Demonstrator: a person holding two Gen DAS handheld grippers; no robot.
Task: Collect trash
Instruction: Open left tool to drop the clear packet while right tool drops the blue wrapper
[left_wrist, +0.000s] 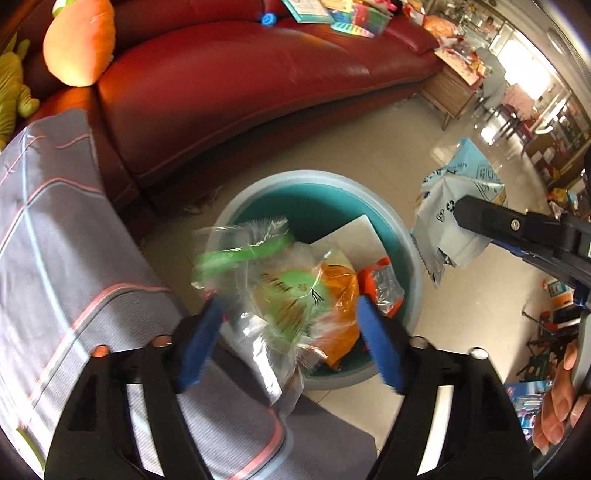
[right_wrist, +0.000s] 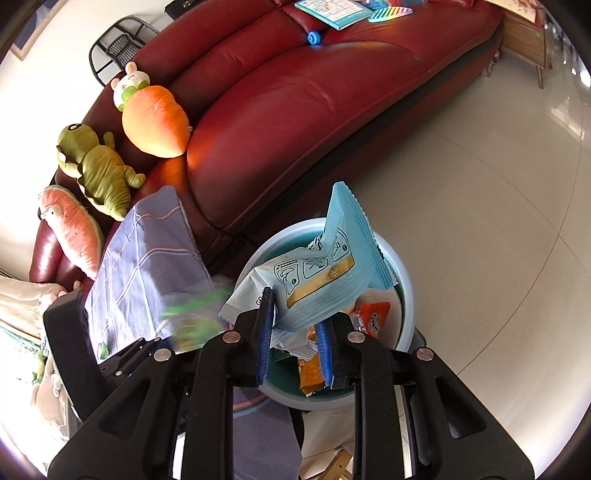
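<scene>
A round teal bin (left_wrist: 406, 236) stands on the floor by the sofa, with paper and orange wrappers inside; it also shows in the right wrist view (right_wrist: 404, 291). My left gripper (left_wrist: 290, 339) is open above the bin's near rim. A clear plastic bag with green print (left_wrist: 280, 280) is between its blue pads, blurred; I cannot tell whether it touches them. My right gripper (right_wrist: 293, 332) is shut on a light blue wrapper (right_wrist: 332, 273) and holds it over the bin; the wrapper also shows in the left wrist view (left_wrist: 454, 218).
A red leather sofa (left_wrist: 240, 85) stands behind the bin, with plush toys (right_wrist: 155, 118) and booklets on it. A grey striped cloth (left_wrist: 55, 236) covers a surface to the left of the bin. Tiled floor (right_wrist: 480, 184) lies to the right.
</scene>
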